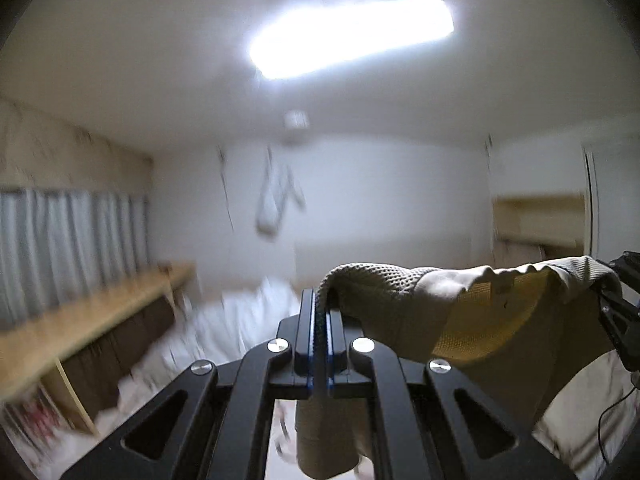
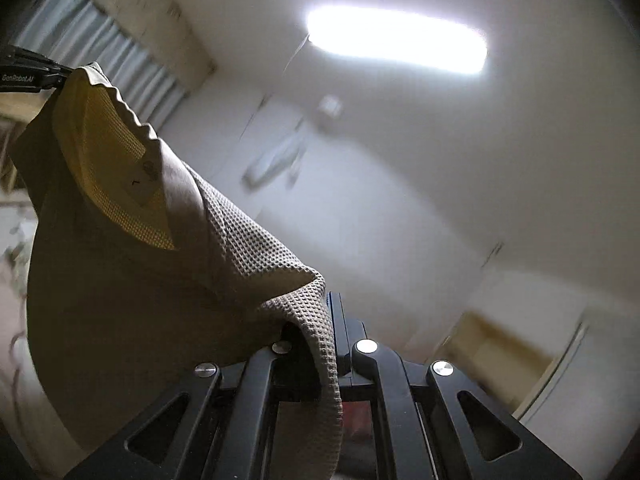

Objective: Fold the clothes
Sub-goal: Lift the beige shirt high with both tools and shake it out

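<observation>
A beige waffle-knit garment (image 1: 404, 304) with a yellow mesh lining (image 1: 492, 320) hangs stretched between both grippers, high above the bed. My left gripper (image 1: 320, 300) is shut on one corner of its top edge, and cloth drops below the jaws. At the right edge of the left wrist view the right gripper (image 1: 618, 300) holds the other end. In the right wrist view the same garment (image 2: 160, 260) spreads to the left, with my right gripper (image 2: 330, 312) shut on its knit edge. The left gripper (image 2: 36, 74) shows at the far left, clamped on the opposite corner.
A white rumpled bed (image 1: 224, 328) lies below. A long wooden shelf (image 1: 88, 320) runs under grey curtains (image 1: 68, 240) on the left. A ceiling light (image 1: 352, 36) glares overhead. White clothing (image 1: 276, 200) hangs on the far wall. A wooden recess (image 1: 540, 220) sits at the right.
</observation>
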`<state>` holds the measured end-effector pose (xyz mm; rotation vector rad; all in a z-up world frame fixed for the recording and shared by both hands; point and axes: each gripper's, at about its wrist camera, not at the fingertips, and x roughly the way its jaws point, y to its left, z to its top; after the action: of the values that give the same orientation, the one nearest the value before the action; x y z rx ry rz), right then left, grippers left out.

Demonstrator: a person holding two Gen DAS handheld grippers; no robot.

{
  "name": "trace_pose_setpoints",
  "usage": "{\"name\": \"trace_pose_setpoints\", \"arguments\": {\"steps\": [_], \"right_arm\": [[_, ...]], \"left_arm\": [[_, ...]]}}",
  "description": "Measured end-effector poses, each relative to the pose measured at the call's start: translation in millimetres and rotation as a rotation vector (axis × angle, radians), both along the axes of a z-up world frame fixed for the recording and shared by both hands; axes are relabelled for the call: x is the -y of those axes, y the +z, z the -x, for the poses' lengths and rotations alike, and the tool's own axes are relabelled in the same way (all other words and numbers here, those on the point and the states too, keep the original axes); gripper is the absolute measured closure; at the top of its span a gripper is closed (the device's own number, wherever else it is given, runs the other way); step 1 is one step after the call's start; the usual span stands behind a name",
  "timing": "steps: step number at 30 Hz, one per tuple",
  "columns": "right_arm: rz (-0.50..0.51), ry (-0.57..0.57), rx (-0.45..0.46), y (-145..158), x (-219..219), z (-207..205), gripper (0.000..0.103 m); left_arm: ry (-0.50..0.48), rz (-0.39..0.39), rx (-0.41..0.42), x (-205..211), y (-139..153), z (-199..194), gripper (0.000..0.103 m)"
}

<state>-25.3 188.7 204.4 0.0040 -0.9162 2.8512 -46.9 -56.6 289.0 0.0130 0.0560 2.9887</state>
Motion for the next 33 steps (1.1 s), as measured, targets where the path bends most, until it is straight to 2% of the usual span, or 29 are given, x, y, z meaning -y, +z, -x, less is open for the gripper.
{"name": "trace_pose_setpoints", "arguments": {"steps": [3, 6, 8, 9, 10, 12, 15, 18, 22, 25, 29, 31, 33], "right_arm": [[-0.04, -0.013, -0.178, 55, 10, -26, 0.099], [-0.092, -0.047, -0.256, 91, 18, -44, 0.099], [-0.045, -0.029, -0.291, 109, 14, -60, 0.099], [-0.022, -0.02, -0.308, 118, 12, -69, 0.099], [0.001, -0.011, -0.326, 127, 11, -77, 0.099], [0.051, 0.029, -0.284, 141, 5, -86, 0.099], [-0.005, 0.002, -0.277, 145, 7, -92, 0.099], [-0.005, 0.032, -0.248, 155, 2, -109, 0.099], [-0.121, -0.035, -0.318, 158, 11, -126, 0.099], [-0.157, -0.051, -0.341, 171, 13, -135, 0.099], [-0.152, -0.052, -0.283, 187, 9, -115, 0.099], [-0.152, -0.057, -0.238, 185, 7, -93, 0.099], [-0.152, -0.066, -0.173, 170, 6, -59, 0.099]], "left_arm": [[0.029, -0.014, -0.142, 6, 48, -33, 0.099], [0.054, -0.008, -0.266, 7, 81, -73, 0.099], [0.067, -0.005, -0.331, 8, 100, -96, 0.099], [0.069, -0.004, -0.338, 9, 106, -103, 0.099], [0.067, -0.004, -0.341, 9, 110, -109, 0.099], [0.07, 0.007, -0.339, 9, 115, -117, 0.098], [0.099, 0.039, -0.338, 10, 115, -125, 0.098], [0.122, 0.066, -0.365, 13, 116, -134, 0.098], [0.139, 0.102, -0.411, 12, 129, -159, 0.098], [0.172, 0.17, -0.425, 8, 140, -166, 0.098], [0.204, 0.249, -0.374, 3, 140, -142, 0.098], [0.198, 0.267, -0.312, 3, 128, -113, 0.098], [0.184, 0.277, -0.231, 4, 109, -76, 0.098]]}}
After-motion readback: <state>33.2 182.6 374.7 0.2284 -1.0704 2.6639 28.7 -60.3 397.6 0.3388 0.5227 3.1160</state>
